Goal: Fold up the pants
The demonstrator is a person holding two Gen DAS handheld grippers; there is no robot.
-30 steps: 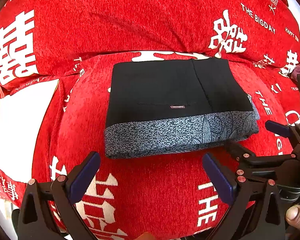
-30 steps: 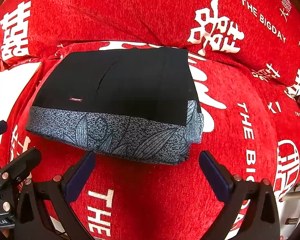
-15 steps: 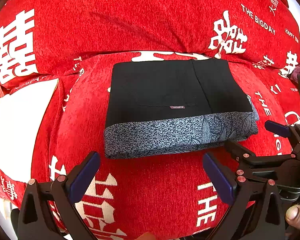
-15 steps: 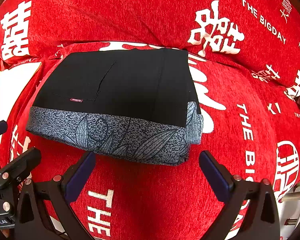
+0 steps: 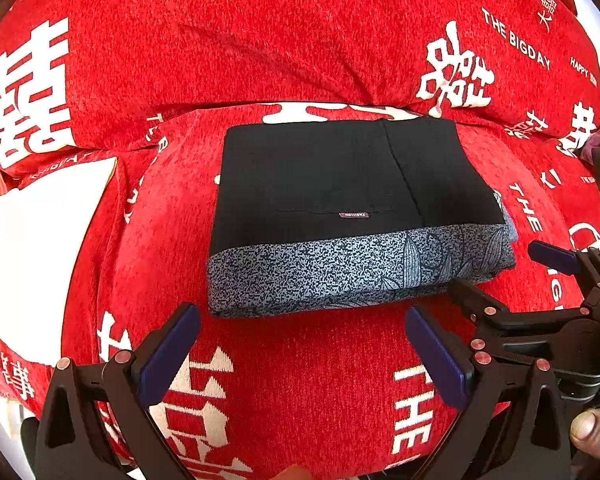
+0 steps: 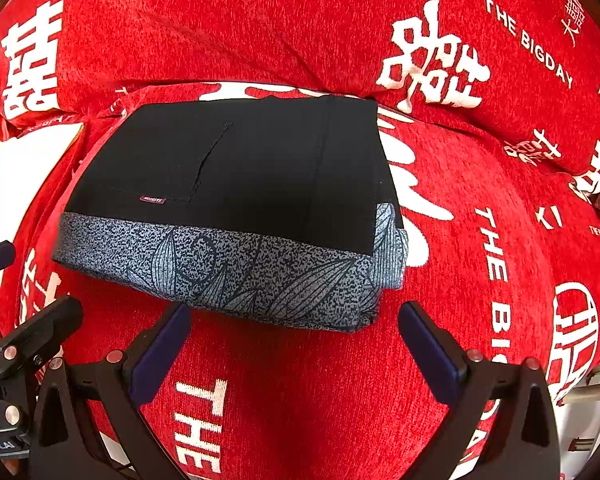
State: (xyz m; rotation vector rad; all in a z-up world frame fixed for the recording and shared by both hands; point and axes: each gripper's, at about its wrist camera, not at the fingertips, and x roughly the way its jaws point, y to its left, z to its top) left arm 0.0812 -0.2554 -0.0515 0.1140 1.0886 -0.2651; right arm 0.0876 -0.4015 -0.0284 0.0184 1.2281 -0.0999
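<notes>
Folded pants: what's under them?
The folded pants lie on the red printed cover, which shows on all sides. A grey leaf-print layer sticks out beneath the black top layer. Anything directly under the stack is hidden.

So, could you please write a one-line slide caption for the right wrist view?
Open right gripper hovers before folded black pants with grey leaf-print band on red white-lettered sofa cover.

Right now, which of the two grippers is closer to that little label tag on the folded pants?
Left, though only slightly. The left gripper hangs open almost straight below the label tag; the right gripper is open too, but off toward the pants' right corner.
</notes>
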